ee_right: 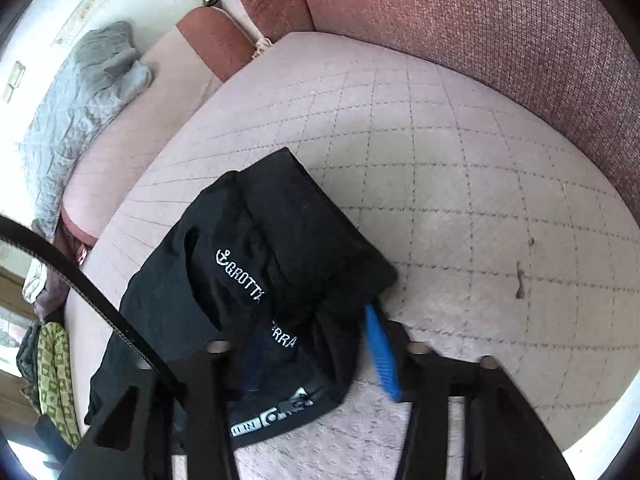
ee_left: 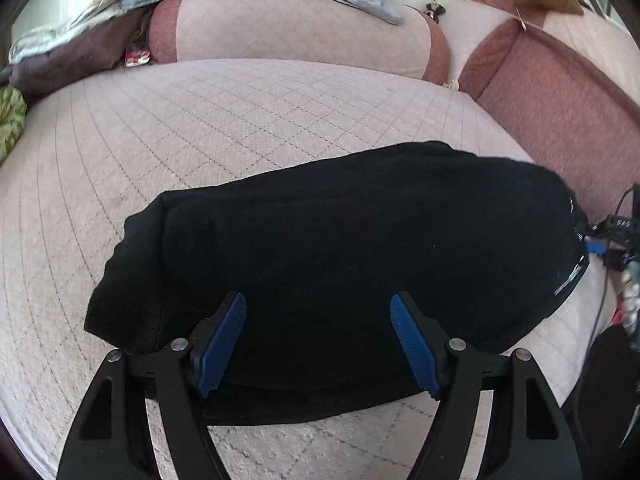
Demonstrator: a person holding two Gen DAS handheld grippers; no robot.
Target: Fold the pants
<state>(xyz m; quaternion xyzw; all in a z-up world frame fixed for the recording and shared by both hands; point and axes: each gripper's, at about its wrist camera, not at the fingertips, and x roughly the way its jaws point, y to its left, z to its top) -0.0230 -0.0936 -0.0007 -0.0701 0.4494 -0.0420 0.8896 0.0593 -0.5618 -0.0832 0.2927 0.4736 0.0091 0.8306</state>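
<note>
- The black pants [ee_left: 340, 248] lie folded into a compact bundle on the quilted pink sofa seat [ee_left: 200, 140], near its front edge, filling the left wrist view from about 9 o'clock across to 3 o'clock.
- The left gripper [ee_left: 318, 344] hangs over the near edge of the bundle at 6 o'clock, its jaws standing wide apart; the blue pads [ee_left: 222, 344] frame bare cloth and pinch nothing.
- The right gripper [ee_right: 312, 344] sits at the bundle's end that carries the white lettering [ee_right: 244, 276]. Its jaws are partly closed with a thick fold of cloth between them. One pad [ee_right: 382, 352] shows at roughly 5 o'clock of the bundle, the other is buried under fabric (so I cannot tell whether the pads truly press or just straddle the fold).
- In my judgement the folding is nearly finished, and what remains looks like tidying or releasing.
- Risk: if the right gripper pulls away while cloth is caught, the top layer would drag and the fold would open.
- Risk: the bundle is close to the seat's front edge, so a nudge from either gripper could slide it off.
- Risk: the layers look uneven at the 9 o'clock end, and pressing there could skew the stack.
</note>
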